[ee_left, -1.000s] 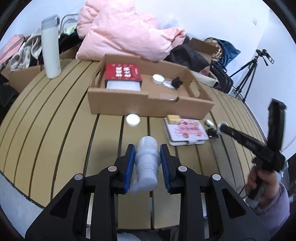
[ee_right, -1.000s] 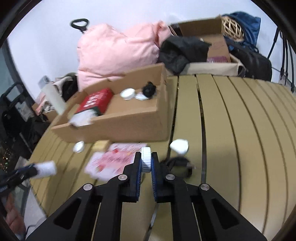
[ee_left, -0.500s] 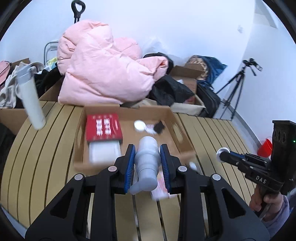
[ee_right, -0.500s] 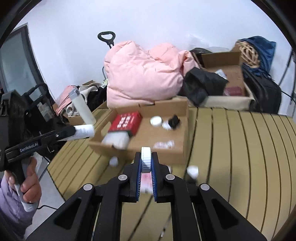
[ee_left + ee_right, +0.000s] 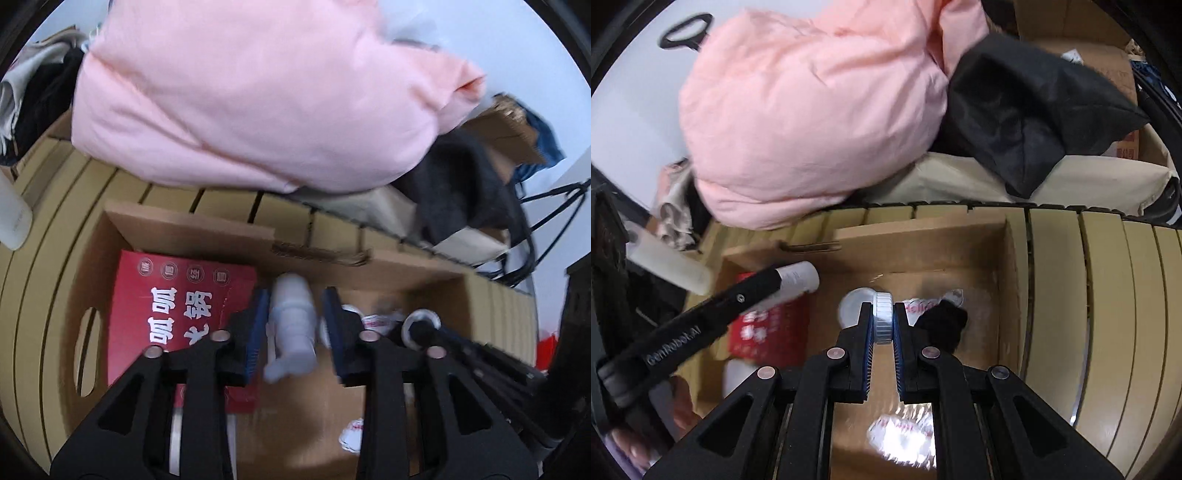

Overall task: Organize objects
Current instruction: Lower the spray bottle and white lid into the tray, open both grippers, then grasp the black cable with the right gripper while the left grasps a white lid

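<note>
Both grippers hang over the open cardboard box (image 5: pixel 192 225), which sits on the slatted wooden table (image 5: pixel 1108 295). The left gripper (image 5: pixel 295 328) has its blue-padded jaws spread a little wider than the pale grey bottle (image 5: pixel 293 325) between them: a gap shows on each side, so whether the pads actually grip it cannot be told (the frame is motion-blurred). The bottle lies along the fingers, above the box floor and just right of the red carton (image 5: pixel 177 314) with white characters. The right gripper (image 5: pixel 882 325) is closed narrowly on a small white ribbed cap (image 5: pixel 883 317), held on edge between the pads. Beneath it in the box lie a round white lid (image 5: pixel 853 304), a black lump (image 5: pixel 942 325) and a printed packet (image 5: pixel 931 304). A pink quilt (image 5: pixel 812 110) is heaped behind the box.
</note>
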Action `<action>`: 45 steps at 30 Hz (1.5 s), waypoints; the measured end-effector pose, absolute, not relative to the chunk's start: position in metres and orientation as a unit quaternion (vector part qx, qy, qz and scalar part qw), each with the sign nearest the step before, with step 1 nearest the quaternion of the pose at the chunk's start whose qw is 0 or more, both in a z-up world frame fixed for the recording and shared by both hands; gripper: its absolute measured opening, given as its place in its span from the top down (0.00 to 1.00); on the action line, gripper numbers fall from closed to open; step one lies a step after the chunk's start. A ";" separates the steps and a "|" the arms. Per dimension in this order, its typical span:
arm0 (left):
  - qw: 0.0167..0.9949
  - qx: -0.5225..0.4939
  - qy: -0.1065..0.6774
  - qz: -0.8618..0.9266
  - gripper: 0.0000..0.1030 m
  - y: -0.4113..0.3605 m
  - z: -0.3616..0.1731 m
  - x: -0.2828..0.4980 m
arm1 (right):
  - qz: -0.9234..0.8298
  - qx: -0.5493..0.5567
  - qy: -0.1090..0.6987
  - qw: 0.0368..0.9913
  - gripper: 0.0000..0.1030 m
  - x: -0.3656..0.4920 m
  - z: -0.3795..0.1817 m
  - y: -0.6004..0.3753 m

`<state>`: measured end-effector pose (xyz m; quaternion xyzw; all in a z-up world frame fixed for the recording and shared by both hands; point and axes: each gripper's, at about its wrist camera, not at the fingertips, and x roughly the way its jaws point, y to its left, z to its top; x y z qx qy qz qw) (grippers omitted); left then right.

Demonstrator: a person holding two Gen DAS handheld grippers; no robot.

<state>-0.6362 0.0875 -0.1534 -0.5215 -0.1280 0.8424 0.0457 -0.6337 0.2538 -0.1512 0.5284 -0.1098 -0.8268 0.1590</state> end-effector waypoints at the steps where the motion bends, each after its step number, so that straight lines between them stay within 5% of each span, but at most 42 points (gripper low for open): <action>1: 0.044 -0.521 -0.133 0.842 0.61 0.086 -0.154 -0.638 | -0.827 0.533 -0.099 0.152 0.88 -0.640 -0.157 0.250; 3: 0.045 -0.510 -0.149 0.846 0.48 0.081 -0.149 -0.634 | -0.822 0.539 -0.091 0.159 0.79 -0.645 -0.163 0.246; 4: 0.051 -0.503 -0.154 0.849 0.46 0.079 -0.144 -0.631 | -0.825 0.534 -0.090 0.158 0.63 -0.644 -0.161 0.247; 5: 0.059 -0.495 -0.154 0.853 0.42 0.078 -0.138 -0.627 | -0.831 0.527 -0.091 0.157 0.31 -0.642 -0.157 0.248; 7: 0.073 -0.479 -0.146 0.862 0.39 0.077 -0.121 -0.618 | -0.840 0.509 -0.094 0.161 0.00 -0.637 -0.146 0.252; 12: 0.105 -0.440 -0.081 0.888 0.16 0.080 -0.071 -0.582 | -0.847 0.497 -0.098 0.160 0.00 -0.613 -0.116 0.260; 24: 0.118 -0.315 0.124 0.934 0.00 0.056 0.019 -0.368 | -0.877 0.424 -0.057 0.219 0.00 -0.376 -0.002 0.322; 35: 0.008 -0.242 0.023 0.970 0.00 -0.057 0.067 -0.205 | -0.936 0.301 0.096 0.153 0.00 -0.175 0.128 0.365; 45: 0.001 -0.243 0.008 0.970 0.00 -0.064 0.043 -0.154 | -0.911 0.388 0.041 0.135 0.00 -0.151 0.058 0.401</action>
